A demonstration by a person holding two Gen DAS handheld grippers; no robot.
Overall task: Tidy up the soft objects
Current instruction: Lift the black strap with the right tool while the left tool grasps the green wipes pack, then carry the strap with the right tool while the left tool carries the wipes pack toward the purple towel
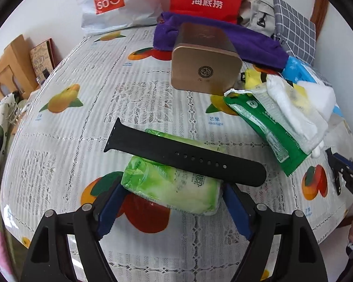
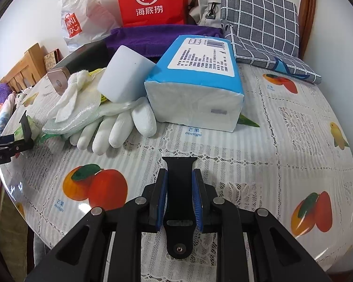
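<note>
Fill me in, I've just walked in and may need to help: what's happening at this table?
A person holds a gripper in each hand. The left gripper is closed on a green tissue pack with a long black watch strap lying across it. The right gripper pinches a shorter strap piece. White gloves, a white foam block and a blue tissue pack sit piled on the table.

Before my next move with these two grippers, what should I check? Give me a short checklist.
1. Hold of right gripper on short strap: ok, pads clamp it.
2. Pads of left gripper against both sides of pack: ok.
3. Security of long strap: not ok, it lies loose across the pack and may slide off.
4. Bare table ahead of the right gripper: ok.
5. Pack lifted clear of the table: cannot tell.
</note>
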